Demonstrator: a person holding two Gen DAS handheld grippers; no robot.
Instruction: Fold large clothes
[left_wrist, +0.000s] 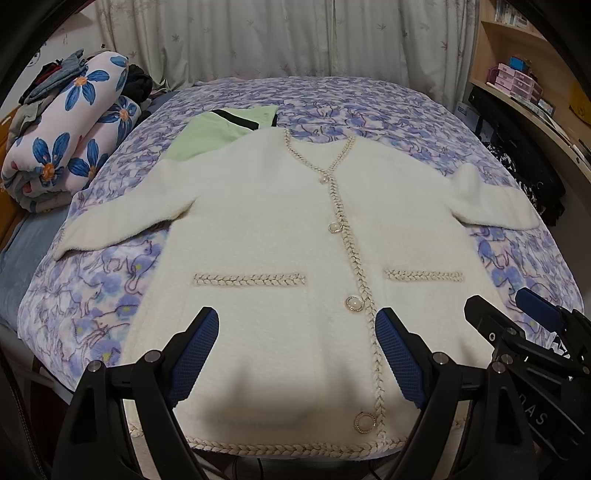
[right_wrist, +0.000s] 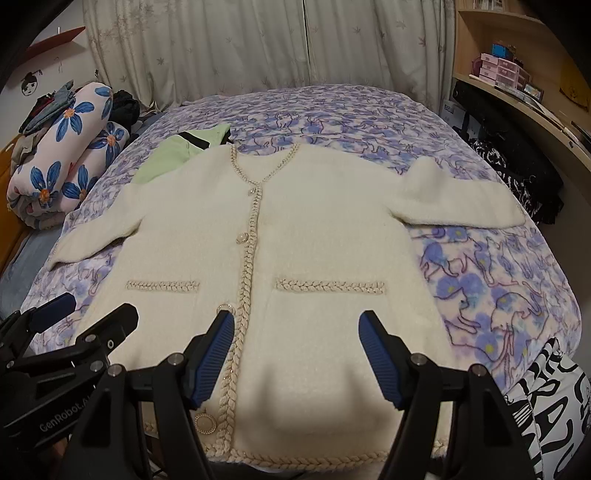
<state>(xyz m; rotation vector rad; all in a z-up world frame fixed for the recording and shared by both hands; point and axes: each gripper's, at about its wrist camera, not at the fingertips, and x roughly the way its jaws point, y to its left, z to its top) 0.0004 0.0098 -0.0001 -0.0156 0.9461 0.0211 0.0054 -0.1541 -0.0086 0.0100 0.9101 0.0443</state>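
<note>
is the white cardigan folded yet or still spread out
Spread out. The cardigan lies flat on the bed, front up and buttoned, both sleeves stretched out to the sides; no fold shows.

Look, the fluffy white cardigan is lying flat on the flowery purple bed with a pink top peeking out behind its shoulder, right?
Almost. The cardigan does lie flat on the purple bedspread, but the top peeking out behind its shoulder is light green with a black stripe, not pink. The left wrist view shows it clearly.
</note>
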